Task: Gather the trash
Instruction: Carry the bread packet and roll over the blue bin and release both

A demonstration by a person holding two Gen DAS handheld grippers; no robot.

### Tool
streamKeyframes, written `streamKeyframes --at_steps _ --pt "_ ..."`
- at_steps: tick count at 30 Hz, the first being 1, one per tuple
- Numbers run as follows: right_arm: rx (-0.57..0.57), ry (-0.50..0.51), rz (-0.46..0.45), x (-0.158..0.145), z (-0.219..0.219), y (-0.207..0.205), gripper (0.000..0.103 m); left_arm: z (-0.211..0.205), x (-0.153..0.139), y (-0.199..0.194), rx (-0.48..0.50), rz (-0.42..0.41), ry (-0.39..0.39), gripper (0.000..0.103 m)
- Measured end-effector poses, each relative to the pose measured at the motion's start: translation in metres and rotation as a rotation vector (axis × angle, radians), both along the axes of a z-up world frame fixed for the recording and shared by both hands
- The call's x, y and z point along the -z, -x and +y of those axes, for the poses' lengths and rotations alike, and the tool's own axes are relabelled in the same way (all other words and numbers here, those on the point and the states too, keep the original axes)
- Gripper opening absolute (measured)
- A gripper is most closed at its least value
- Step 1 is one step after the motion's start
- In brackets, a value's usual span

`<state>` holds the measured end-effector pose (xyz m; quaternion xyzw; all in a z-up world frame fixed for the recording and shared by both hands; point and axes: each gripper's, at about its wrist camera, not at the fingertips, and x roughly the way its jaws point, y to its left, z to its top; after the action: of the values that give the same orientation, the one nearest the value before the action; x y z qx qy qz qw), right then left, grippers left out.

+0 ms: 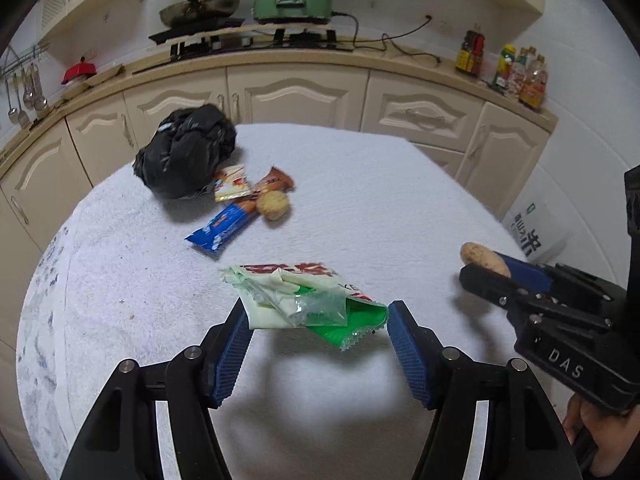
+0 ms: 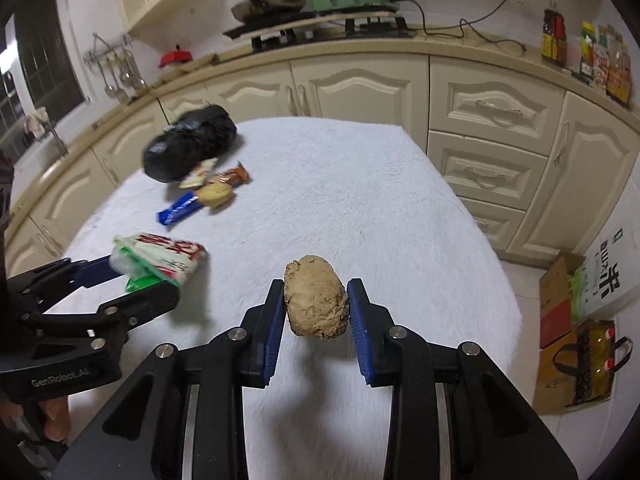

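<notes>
My left gripper [image 1: 316, 320] is shut on a crumpled green and white snack wrapper [image 1: 304, 300] and holds it above the white table [image 1: 380, 200]. My right gripper [image 2: 316, 300] is shut on a tan lump [image 2: 315, 297] and holds it above the table. A black trash bag [image 1: 186, 152] lies at the far left of the table. Beside it lie a blue wrapper [image 1: 220, 230], a brown wrapper [image 1: 272, 184], a small white wrapper [image 1: 230, 184] and a second tan lump [image 1: 273, 205]. The right gripper also shows in the left wrist view [image 1: 486, 268], the left one in the right wrist view [image 2: 136, 276].
Cream cabinets [image 1: 304, 96] and a counter with a stove, pan [image 1: 200, 8] and green cooker [image 1: 294, 2] run behind the table. Bottles [image 1: 520, 72] stand at the counter's right. Cardboard boxes and bags [image 2: 576, 320] sit on the floor to the right.
</notes>
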<state>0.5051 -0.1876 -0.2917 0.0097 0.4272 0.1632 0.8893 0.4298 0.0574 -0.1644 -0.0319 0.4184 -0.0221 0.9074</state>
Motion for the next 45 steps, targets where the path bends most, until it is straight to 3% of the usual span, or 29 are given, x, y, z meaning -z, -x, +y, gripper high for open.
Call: streamKeyframes --at_steps 12,20,27,34,41,44,45 --pt "0.043 -0.07 -0.046 -0.022 -0.054 0.061 0.031 -0.062 -0.011 0.03 0.071 -0.019 -0.006 0.063" --pt "0.158 -0.124 -0.086 -0.031 -0.131 0.094 0.031 -0.138 -0.026 0.03 0.185 -0.05 -0.017 0.063" --pt "0.289 -0.135 -0.096 -0.029 -0.212 0.121 0.031 -0.218 -0.017 0.013 0.306 -0.031 -0.016 0.063" --pt "0.414 -0.136 -0.055 0.0 -0.283 0.136 0.031 -0.29 0.013 -0.024 0.41 0.028 -0.021 0.063" --pt "0.523 -0.132 0.017 0.05 -0.336 0.133 0.032 -0.352 0.058 -0.079 0.461 0.108 -0.058 0.063" --pt "0.574 -0.129 0.047 0.073 -0.354 0.127 0.039 -0.377 0.081 -0.106 0.469 0.148 -0.078 0.063" --pt "0.586 -0.129 0.06 0.079 -0.359 0.125 0.048 -0.388 0.087 -0.113 0.47 0.159 -0.085 0.063"
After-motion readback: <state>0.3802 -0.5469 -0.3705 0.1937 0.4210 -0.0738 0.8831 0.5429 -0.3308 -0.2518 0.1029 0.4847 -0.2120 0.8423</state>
